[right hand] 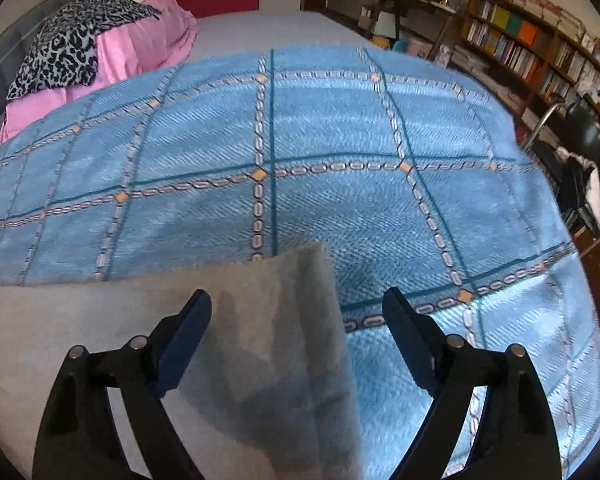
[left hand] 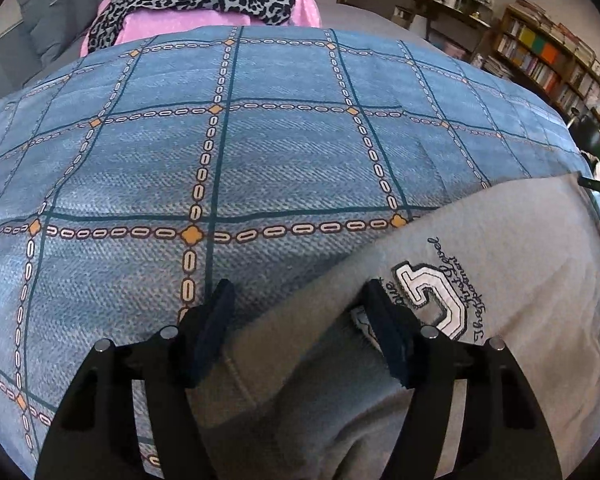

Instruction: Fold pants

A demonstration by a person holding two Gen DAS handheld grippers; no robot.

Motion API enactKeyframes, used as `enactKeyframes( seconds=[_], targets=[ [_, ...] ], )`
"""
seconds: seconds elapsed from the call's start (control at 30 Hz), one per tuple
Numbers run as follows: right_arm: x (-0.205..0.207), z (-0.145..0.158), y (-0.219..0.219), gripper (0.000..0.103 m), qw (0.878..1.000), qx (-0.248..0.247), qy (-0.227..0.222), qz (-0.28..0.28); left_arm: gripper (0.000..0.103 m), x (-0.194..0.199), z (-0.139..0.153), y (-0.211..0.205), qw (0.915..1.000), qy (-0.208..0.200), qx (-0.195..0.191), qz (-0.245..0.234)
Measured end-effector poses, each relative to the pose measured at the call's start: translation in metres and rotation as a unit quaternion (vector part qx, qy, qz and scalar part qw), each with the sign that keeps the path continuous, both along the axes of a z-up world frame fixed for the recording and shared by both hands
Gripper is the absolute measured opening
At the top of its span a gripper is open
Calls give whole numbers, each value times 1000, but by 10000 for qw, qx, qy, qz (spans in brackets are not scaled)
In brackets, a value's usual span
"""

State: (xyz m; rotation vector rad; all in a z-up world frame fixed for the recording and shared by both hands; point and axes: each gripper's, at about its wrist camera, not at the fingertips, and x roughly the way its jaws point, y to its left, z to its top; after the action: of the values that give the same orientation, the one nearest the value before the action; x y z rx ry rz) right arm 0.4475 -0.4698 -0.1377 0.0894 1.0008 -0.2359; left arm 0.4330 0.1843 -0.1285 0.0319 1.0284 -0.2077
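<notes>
Grey pants [left hand: 500,280] with a white embroidered patch [left hand: 428,296] lie flat on a blue checked blanket [left hand: 260,140]. My left gripper [left hand: 300,286] hangs over their left edge, jaws wide apart. One pad sits over the blanket and the other by the patch, and neither presses the cloth. In the right wrist view a squared end of the grey pants [right hand: 268,320] reaches up between the fingers of my right gripper [right hand: 297,292]. That gripper is open too. Its left finger is over the grey cloth and its right finger over the blanket [right hand: 340,140].
Pink bedding [right hand: 140,48] with a leopard-print cloth [right hand: 72,40] lies at the far left of the bed. Bookshelves [right hand: 520,40] line the right wall. A dark chair [right hand: 580,152] stands by the bed's right edge, and blue blanket stretches beyond the pants.
</notes>
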Motion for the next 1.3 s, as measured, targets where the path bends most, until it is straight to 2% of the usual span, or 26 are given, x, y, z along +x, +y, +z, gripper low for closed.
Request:
enactKeyframes(
  seconds=[0.03,0.1,0.13,0.17,0.2,0.3,0.4,0.57,0.67,0.87,1.03,1.3],
  targets=[
    [1,-4,-4,85,9999,105,35,-1,71,-1,0,0,10000,-9,5,-19],
    [3,-11,-10,74,9994,338,54,45,74,1,-2,0,10000,-6,-13,-25],
    [3,-13,-11,72,9992,402,35,60,74,1,-2,0,10000,-1,-18,-24],
    [2,-13,-11,63,9990,432,12,77,74,2,-2,-1,10000,5,-3,-27],
    [2,-13,-10,46,9991,421,2,113,74,3,-2,-1,10000,14,10,-27],
    [0,-9,-3,19,9999,103,39,48,74,5,0,1,10000,56,-58,25],
    [-7,-1,2,11,10000,27,-43,38,63,4,2,4,9999,54,-19,124],
    [-27,25,6,10,9993,-77,-360,-3,26,-6,10,9,9998,75,22,194],
    [-45,46,10,9,9980,-229,-597,-13,14,-17,19,8,9998,-5,142,106],
    [-80,90,15,9,9936,-425,-1048,-51,12,-33,33,4,9996,-121,235,69],
    [-112,118,21,9,9885,-631,-1366,-113,11,-55,56,4,9991,-376,192,94],
    [-181,148,28,9,9812,-752,-1748,-333,9,-130,100,0,9964,-802,257,-51]
  ],
)
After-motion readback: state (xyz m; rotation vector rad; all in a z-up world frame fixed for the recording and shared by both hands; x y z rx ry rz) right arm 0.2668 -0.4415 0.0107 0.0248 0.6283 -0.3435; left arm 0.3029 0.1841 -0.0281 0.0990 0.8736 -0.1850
